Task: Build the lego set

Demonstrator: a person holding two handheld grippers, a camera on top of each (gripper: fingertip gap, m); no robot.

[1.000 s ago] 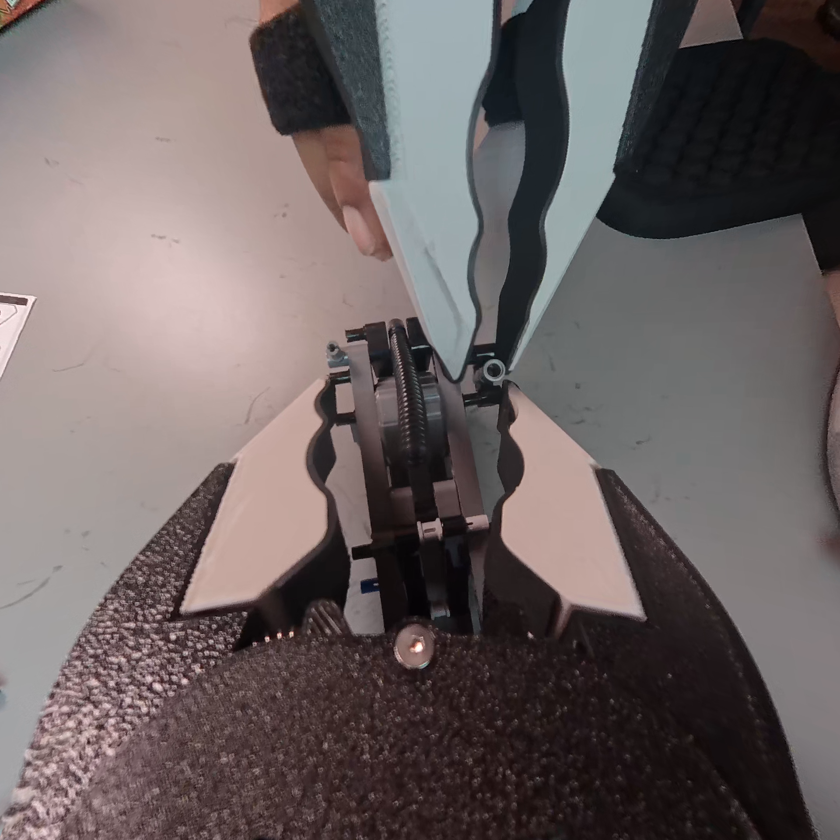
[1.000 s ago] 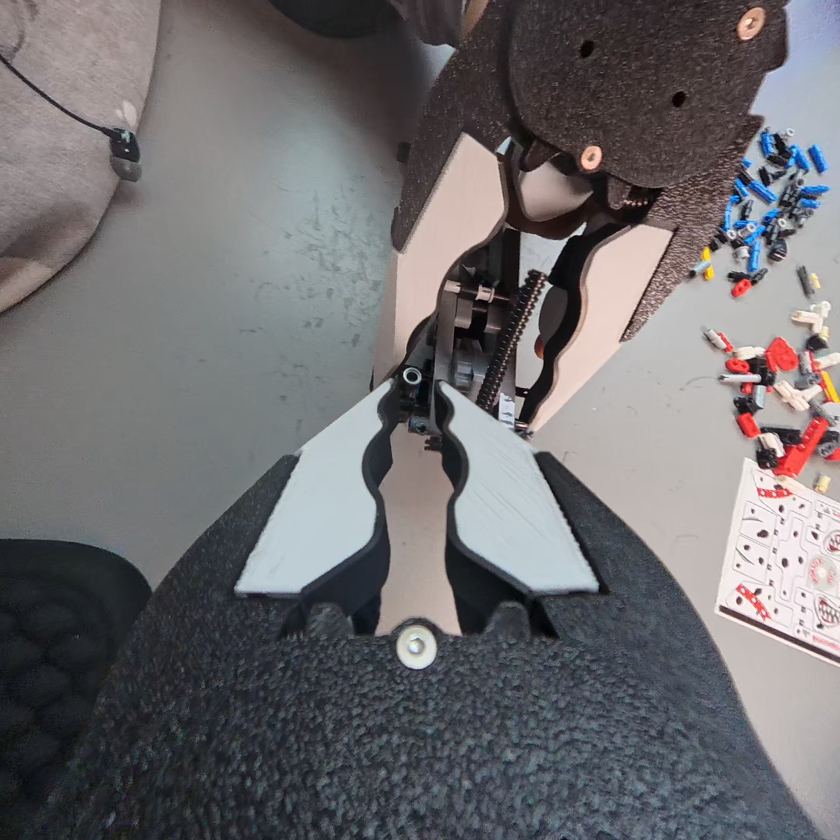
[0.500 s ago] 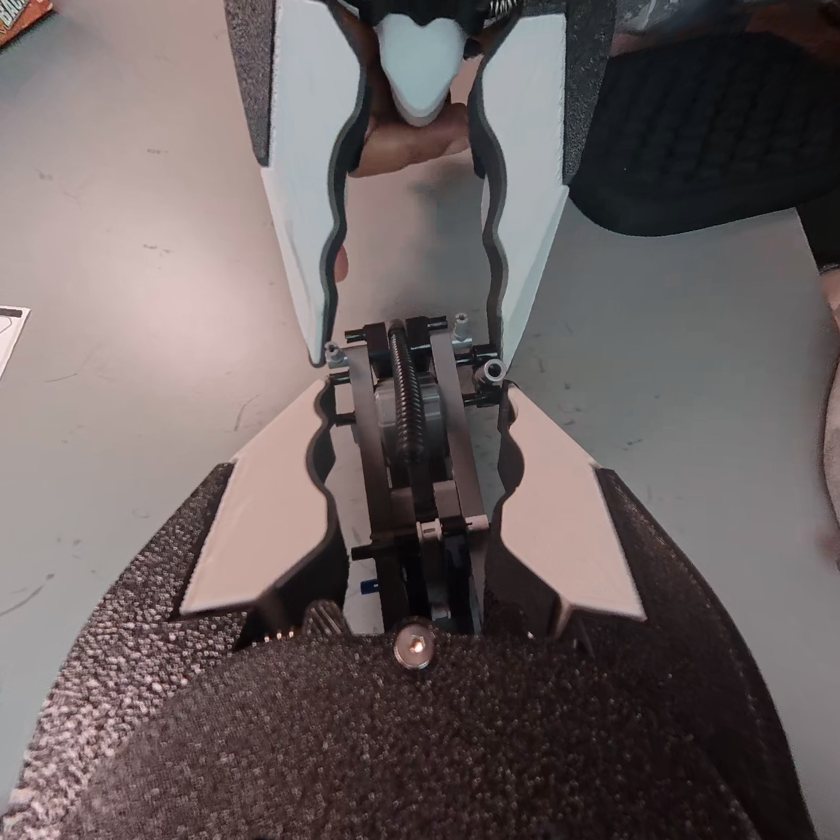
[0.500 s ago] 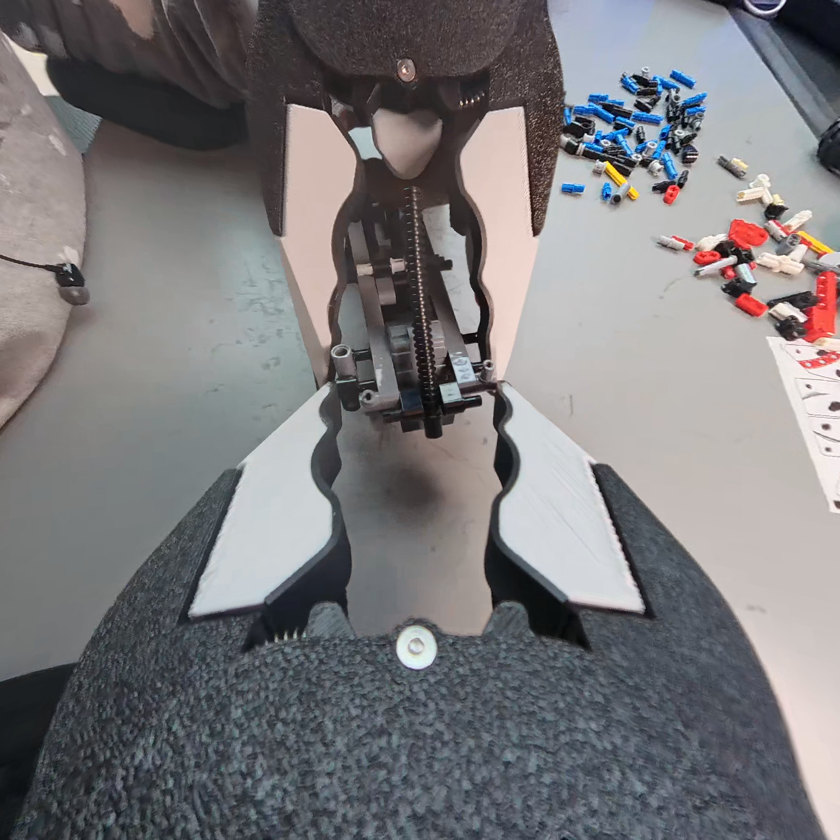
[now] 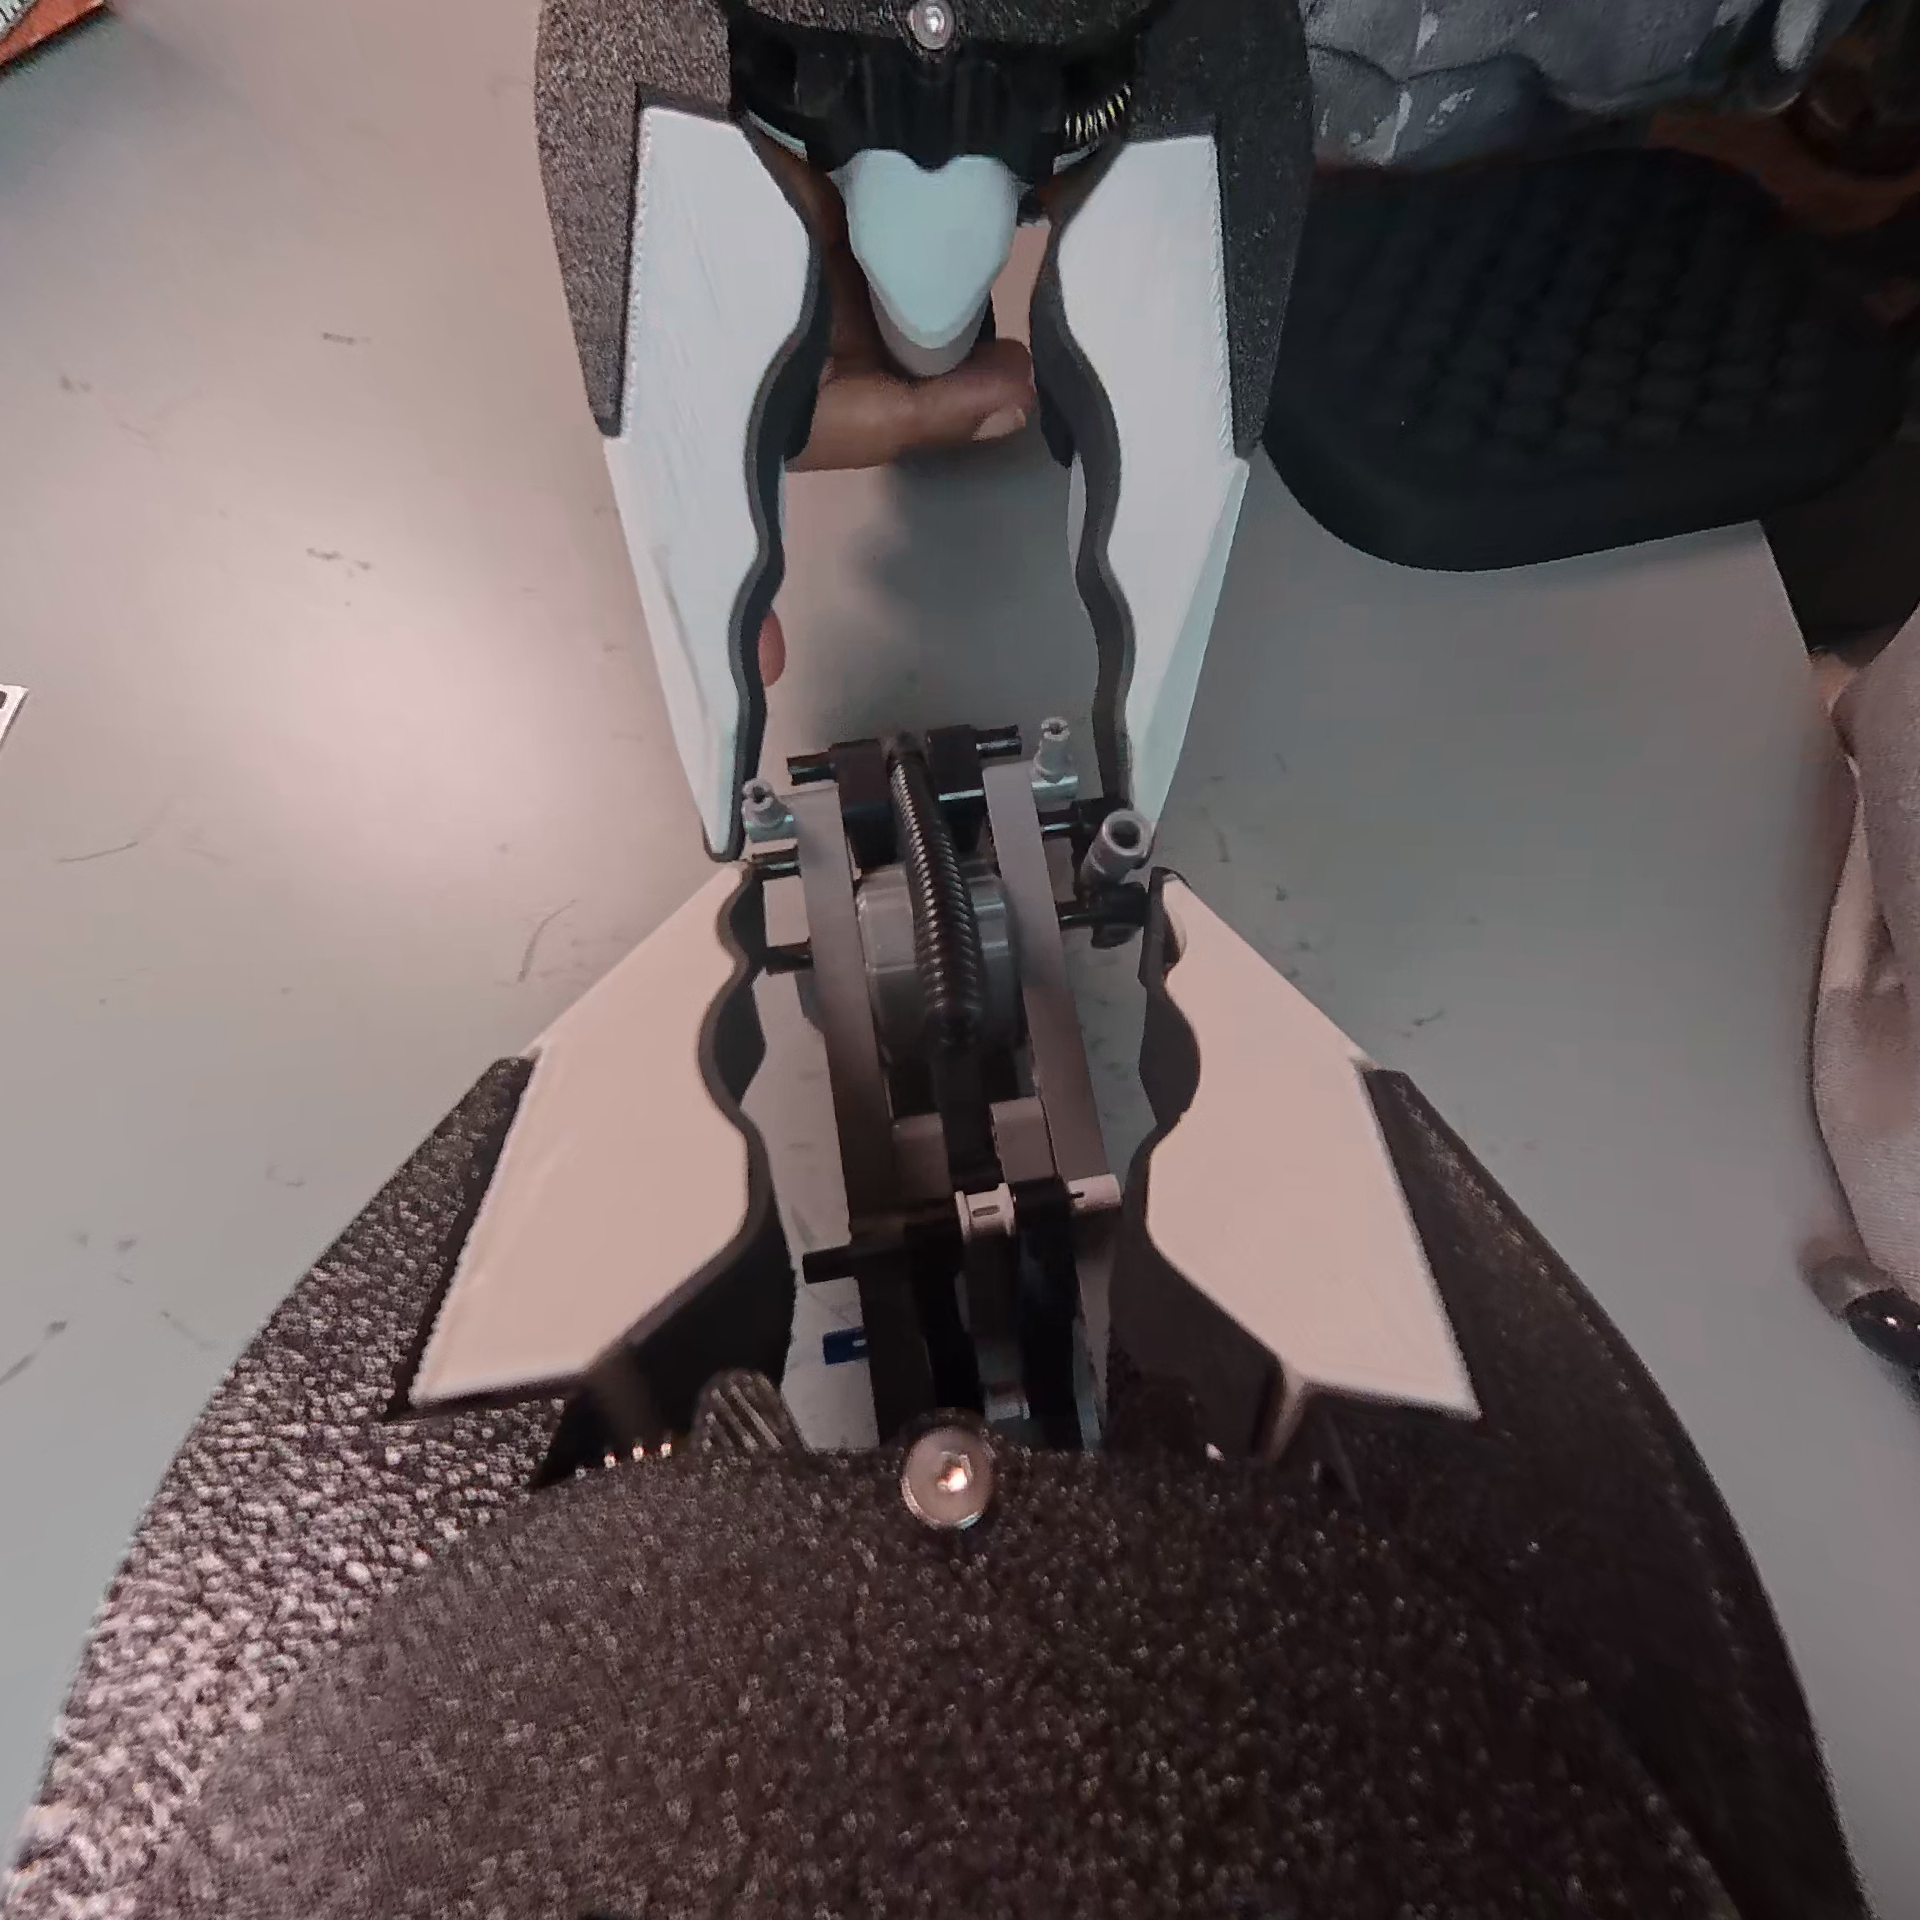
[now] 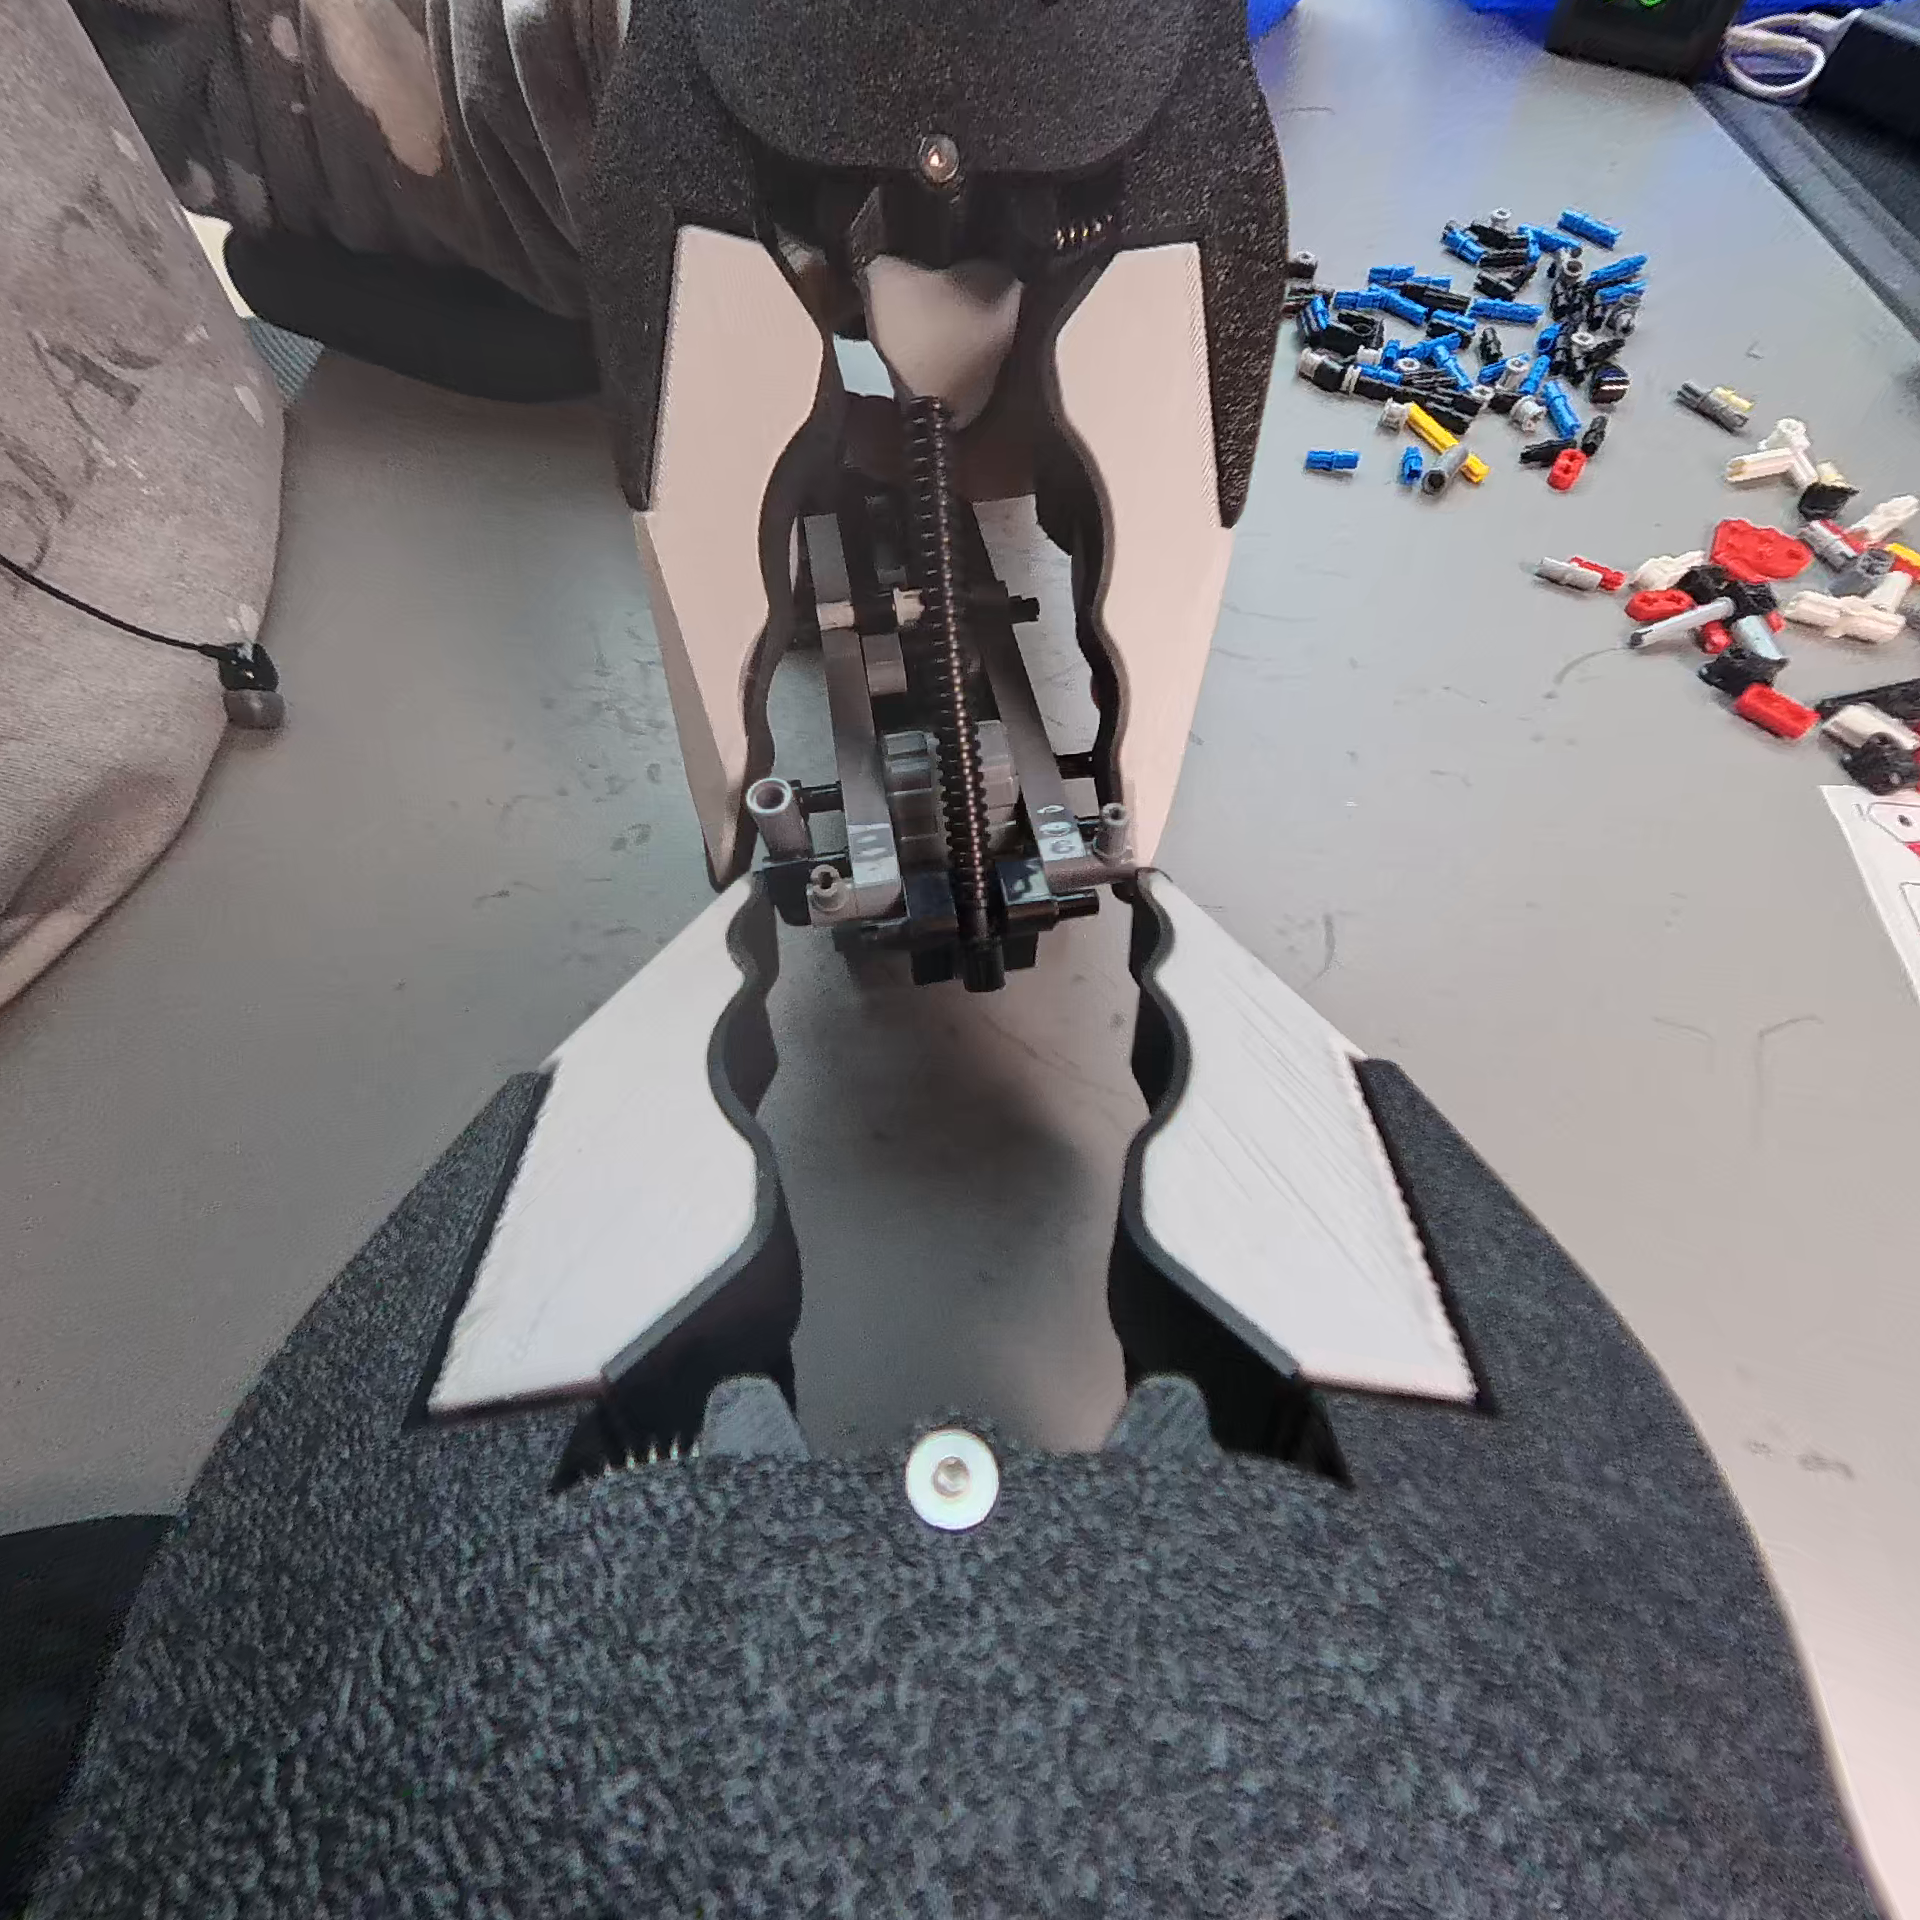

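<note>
Grey tabletop point(image 6: 416, 1039) stretched under both grippers, with the half-built frame point(image 5: 940, 997) lying between the left gripper's point(image 5: 940, 883) fingers, which stood apart around it, though I could not tell whether they touched it. Your right gripper point(image 6: 940, 894) faced it with fingers spread wide, tips just beside the frame's end and holding nothing, so you seemed between steps, and the next move likely called for fetching a part. Only the right view showed the loose pieces point(image 6: 1475, 332) and sheet point(image 6: 1886, 852); only the left showed your finger point(image 5: 914, 410) on the right gripper's trigger.
</note>
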